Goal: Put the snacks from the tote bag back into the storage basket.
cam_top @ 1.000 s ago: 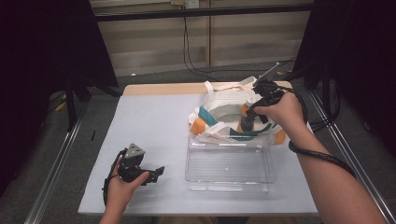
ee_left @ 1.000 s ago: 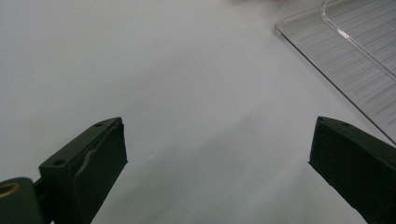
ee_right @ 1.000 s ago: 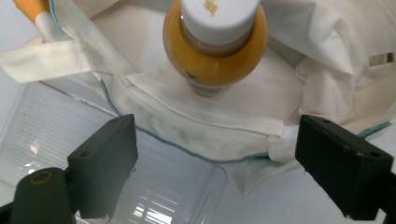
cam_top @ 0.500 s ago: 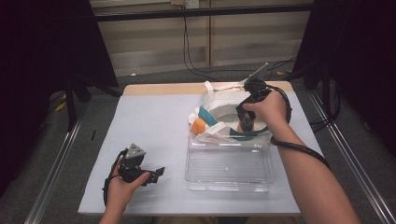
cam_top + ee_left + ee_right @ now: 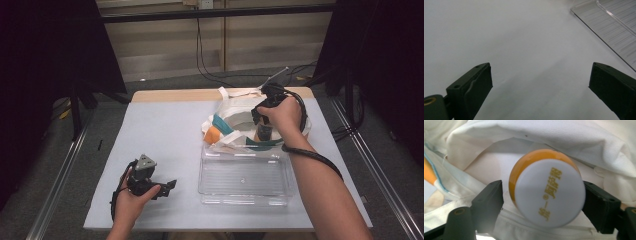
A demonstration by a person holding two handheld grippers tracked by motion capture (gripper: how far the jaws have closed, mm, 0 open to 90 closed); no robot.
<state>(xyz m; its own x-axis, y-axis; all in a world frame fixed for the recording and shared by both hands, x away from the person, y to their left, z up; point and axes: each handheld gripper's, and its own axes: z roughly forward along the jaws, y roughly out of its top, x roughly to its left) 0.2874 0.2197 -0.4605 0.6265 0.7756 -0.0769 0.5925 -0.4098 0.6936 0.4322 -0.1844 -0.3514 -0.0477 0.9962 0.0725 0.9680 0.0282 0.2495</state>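
An orange bottle with a white cap printed in gold characters [image 5: 549,195] sits between the jaws of my right gripper [image 5: 542,197], its cap facing the camera. White cloth of an open bag [image 5: 564,137] surrounds it. From above, the right gripper [image 5: 263,131] points down into the white bag with teal and orange trim [image 5: 227,125] at the table's far right, shut on the bottle. My left gripper [image 5: 167,186] rests low at the near left of the table, open, with nothing but bare white tabletop between its jaws [image 5: 540,82].
A clear plastic tray [image 5: 245,175] lies just in front of the bag; its edge [image 5: 614,30] shows to the left gripper's upper right. A cable trails along the right forearm. The white table [image 5: 165,130] has a wooden far edge.
The right hand has shifted left and slightly back over the bag with its gripper down inside it. The left hand and gripper have stayed put.
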